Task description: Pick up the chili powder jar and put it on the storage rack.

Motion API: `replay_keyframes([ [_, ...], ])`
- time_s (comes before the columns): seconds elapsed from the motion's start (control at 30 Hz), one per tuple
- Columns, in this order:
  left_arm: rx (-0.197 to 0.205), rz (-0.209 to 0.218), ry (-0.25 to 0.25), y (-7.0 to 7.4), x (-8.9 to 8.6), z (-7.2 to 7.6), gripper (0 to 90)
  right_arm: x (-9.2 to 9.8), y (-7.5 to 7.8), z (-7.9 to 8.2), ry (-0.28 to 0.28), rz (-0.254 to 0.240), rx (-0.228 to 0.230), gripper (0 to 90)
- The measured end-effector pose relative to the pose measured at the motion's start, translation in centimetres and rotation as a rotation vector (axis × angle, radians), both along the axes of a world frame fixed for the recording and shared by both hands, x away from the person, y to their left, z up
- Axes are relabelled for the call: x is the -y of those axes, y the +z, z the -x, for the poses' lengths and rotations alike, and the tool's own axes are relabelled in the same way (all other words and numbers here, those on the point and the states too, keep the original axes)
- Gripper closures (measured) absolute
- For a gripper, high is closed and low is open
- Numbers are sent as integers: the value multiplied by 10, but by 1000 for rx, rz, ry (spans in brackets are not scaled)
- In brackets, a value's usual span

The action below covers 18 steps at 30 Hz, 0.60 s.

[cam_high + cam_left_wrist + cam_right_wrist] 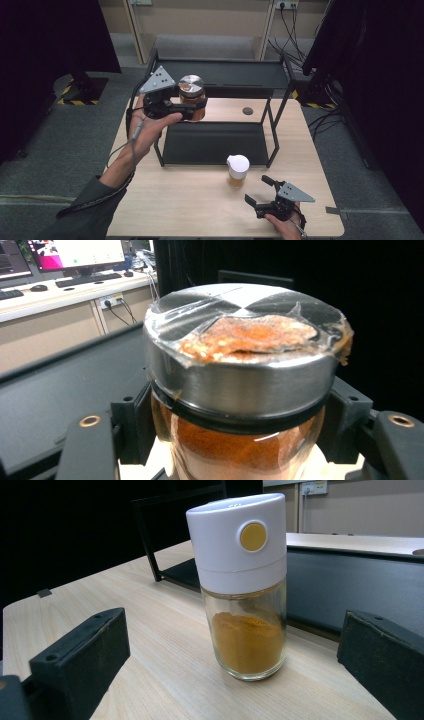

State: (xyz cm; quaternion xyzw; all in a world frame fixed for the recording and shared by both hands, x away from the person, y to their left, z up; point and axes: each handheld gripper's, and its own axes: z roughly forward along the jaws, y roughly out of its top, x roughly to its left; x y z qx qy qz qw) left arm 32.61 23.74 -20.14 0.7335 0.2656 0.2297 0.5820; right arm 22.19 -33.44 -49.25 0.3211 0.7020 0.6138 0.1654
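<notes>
- Right gripper [259, 191]: at the near right corner of the surface [170, 200], held low in the person's right hand [285, 226]; jaws spread wide apart, nothing between them.
- White-capped jar [237, 170]: glass, standing upright on the surface just beyond the right gripper, apart from it; about half full of yellow-orange powder; a round yellow button [253, 536] on the cap.
- Black rack [215, 142]: two-tier metal frame, its lower shelf lying directly behind the white-capped jar, its upper shelf farther back.
- Left gripper [192, 107]: raised at the far left of the surface, in the left hand [150, 130]; jaws clamped on either side of a glass jar.
- Metal-lidded jar [191, 90]: gripped below the lid, upright; red-orange powder inside; torn film and powder residue on the lid [240, 330].
</notes>
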Motion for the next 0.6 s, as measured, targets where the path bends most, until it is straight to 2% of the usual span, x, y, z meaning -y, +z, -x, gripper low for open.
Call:
replay_keyframes([
  [0.3, 5, 2, 33, 18, 6, -9, 306, 0, 0, 0, 1, 0, 0, 7],
  [0.4, 5, 22, 39, 22, 8, -13, 306, 0, 0, 0, 2, -2, -1, 7],
  [0.6, -5, 8, 52, 31, 17, -22, 306, 0, 0, 0, 6, -2, 1, 7],
])
